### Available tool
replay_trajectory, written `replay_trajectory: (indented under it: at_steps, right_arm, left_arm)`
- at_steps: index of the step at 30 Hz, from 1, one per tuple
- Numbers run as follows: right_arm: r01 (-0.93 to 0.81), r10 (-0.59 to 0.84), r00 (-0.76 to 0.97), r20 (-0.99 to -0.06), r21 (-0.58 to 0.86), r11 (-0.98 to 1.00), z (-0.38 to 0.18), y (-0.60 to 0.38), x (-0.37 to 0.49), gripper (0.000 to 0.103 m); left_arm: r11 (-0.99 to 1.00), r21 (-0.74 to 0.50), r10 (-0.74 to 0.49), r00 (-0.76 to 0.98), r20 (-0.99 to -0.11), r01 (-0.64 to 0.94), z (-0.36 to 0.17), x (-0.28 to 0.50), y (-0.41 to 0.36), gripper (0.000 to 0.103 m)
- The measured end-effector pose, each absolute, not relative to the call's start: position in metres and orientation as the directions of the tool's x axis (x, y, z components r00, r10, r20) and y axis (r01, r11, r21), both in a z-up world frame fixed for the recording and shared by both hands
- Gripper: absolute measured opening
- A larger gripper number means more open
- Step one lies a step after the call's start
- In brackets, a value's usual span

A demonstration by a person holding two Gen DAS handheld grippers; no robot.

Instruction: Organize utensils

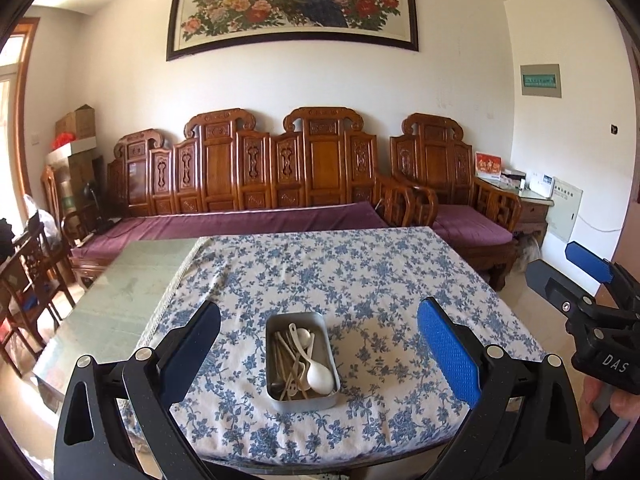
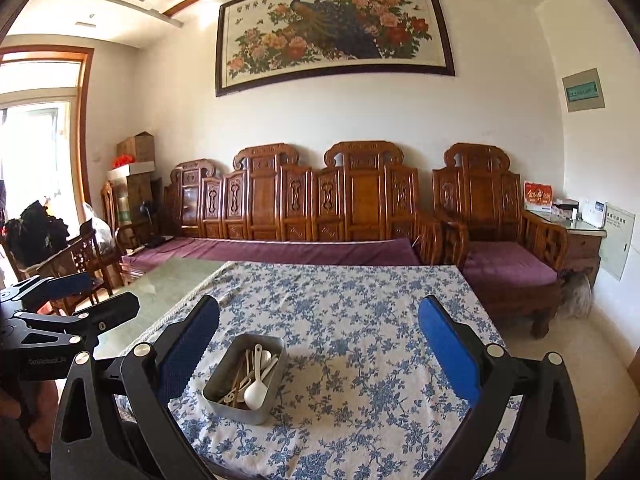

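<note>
A rectangular metal tin [image 1: 280,399] stands on the blue-flowered tablecloth near the table's front; it also shows in the right wrist view [image 2: 224,402]. In it lie white spoons [image 1: 320,376] and several pale sticks and small utensils [image 1: 286,354]; the spoons [image 2: 256,394] show in the right wrist view too. My left gripper [image 1: 319,346] is open and empty, held above the table in front of the tin. My right gripper [image 2: 319,346] is open and empty, to the right of the tin; it also shows in the left wrist view [image 1: 560,272].
The tablecloth [image 1: 360,272] covers the right part of a glass-topped table [image 1: 132,280]. A carved wooden sofa with purple cushions [image 1: 248,224] stands behind it, with an armchair [image 1: 468,224] on the right. Chairs and bags [image 2: 48,240] stand at the left.
</note>
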State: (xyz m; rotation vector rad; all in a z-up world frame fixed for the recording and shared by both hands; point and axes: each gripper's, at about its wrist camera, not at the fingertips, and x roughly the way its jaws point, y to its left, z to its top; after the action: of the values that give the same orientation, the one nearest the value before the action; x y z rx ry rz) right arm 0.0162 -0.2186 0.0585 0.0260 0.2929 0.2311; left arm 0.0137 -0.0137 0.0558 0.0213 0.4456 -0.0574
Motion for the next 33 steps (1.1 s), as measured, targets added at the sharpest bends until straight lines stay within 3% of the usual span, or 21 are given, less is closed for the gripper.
replay_trajectory:
  at_steps: [33]
  right_arm:
    - [-0.217, 0.226, 0.929, -0.294, 0.064, 0.974, 0.0531, -0.2115, 0.0167, 0.100]
  left_arm:
    - [1.000, -0.002, -0.011, 0.909, -0.416, 0.011, 0.0546, 0.0058, -0.0065, 0.095]
